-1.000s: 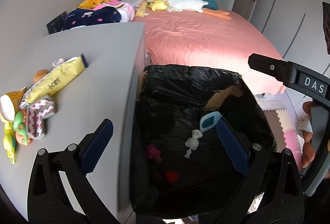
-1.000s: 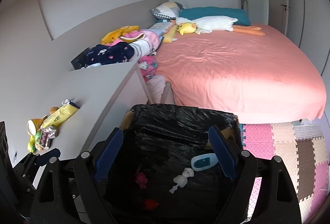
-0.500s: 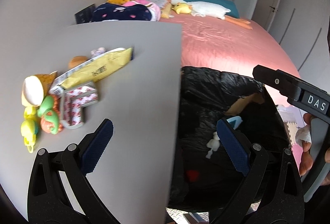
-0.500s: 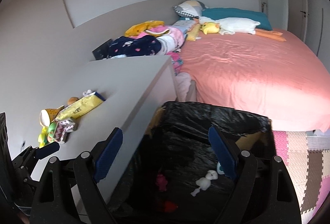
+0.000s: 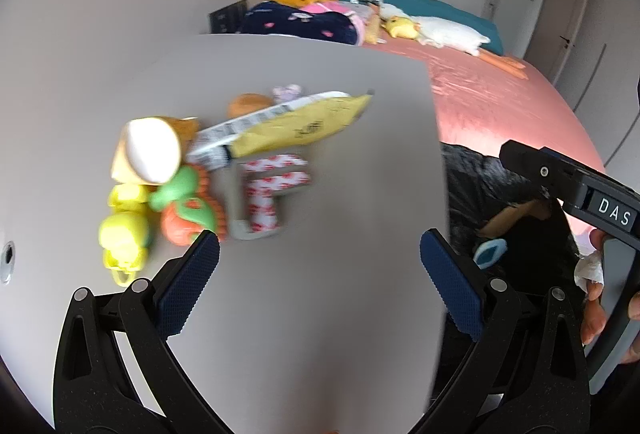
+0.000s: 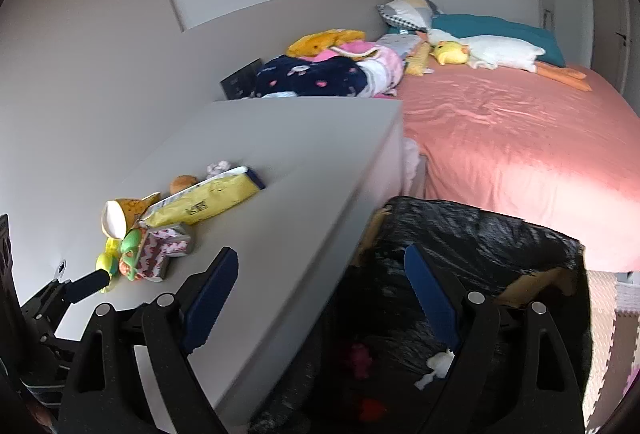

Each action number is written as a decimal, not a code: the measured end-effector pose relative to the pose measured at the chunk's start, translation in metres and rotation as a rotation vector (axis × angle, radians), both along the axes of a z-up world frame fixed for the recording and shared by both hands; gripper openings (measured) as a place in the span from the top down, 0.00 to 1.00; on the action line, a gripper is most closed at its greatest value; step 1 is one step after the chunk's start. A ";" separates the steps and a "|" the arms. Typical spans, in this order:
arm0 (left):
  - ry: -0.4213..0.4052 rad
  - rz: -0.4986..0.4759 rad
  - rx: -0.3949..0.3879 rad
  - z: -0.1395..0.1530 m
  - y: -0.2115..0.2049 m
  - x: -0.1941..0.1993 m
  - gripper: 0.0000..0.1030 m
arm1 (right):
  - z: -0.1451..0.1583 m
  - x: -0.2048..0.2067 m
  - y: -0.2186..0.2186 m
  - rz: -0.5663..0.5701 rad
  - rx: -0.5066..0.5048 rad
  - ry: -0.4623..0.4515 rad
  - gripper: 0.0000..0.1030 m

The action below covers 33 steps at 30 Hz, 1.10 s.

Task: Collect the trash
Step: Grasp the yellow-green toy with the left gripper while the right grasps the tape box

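A litter pile lies on the grey table: a yellow packet, a paper cup on its side, a red-and-white patterned box, a green and orange toy and a yellow toy. My left gripper hangs open over bare tabletop just short of the pile, holding nothing. My right gripper is open and empty over the table's edge and the black-bagged bin. The bin holds a white scrap and a pink bit.
A pink bed with pillows, plush toys and folded clothes fills the far side. Foam floor mats lie right of the bin. A small orange ball and a crumpled scrap sit behind the packet. A hand holds the right tool.
Both grippers have swung left, away from above the bin. The left one is now over the table with the litter pile close ahead. Both stay open.
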<state>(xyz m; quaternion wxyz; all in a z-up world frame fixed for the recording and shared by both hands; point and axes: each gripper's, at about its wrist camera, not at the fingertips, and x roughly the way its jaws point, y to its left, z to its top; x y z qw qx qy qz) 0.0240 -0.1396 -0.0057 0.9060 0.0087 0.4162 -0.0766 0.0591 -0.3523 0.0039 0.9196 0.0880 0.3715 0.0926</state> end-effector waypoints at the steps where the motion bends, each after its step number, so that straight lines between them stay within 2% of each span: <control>1: 0.000 0.010 0.002 0.000 0.005 0.000 0.06 | -0.001 0.003 0.007 0.011 0.000 0.002 0.17; 14: -0.009 0.152 -0.019 -0.004 0.079 0.004 0.06 | -0.012 0.024 0.077 0.129 -0.011 0.045 0.17; 23: -0.018 0.248 0.003 -0.011 0.123 0.012 0.06 | -0.022 0.034 0.116 0.180 -0.011 0.069 0.17; 28: -0.010 0.263 0.005 -0.017 0.134 0.023 0.17 | -0.025 0.038 0.131 0.194 -0.006 0.077 0.17; 33: 0.012 0.266 0.010 -0.025 0.143 0.032 0.20 | -0.028 0.043 0.144 0.202 0.014 0.091 0.17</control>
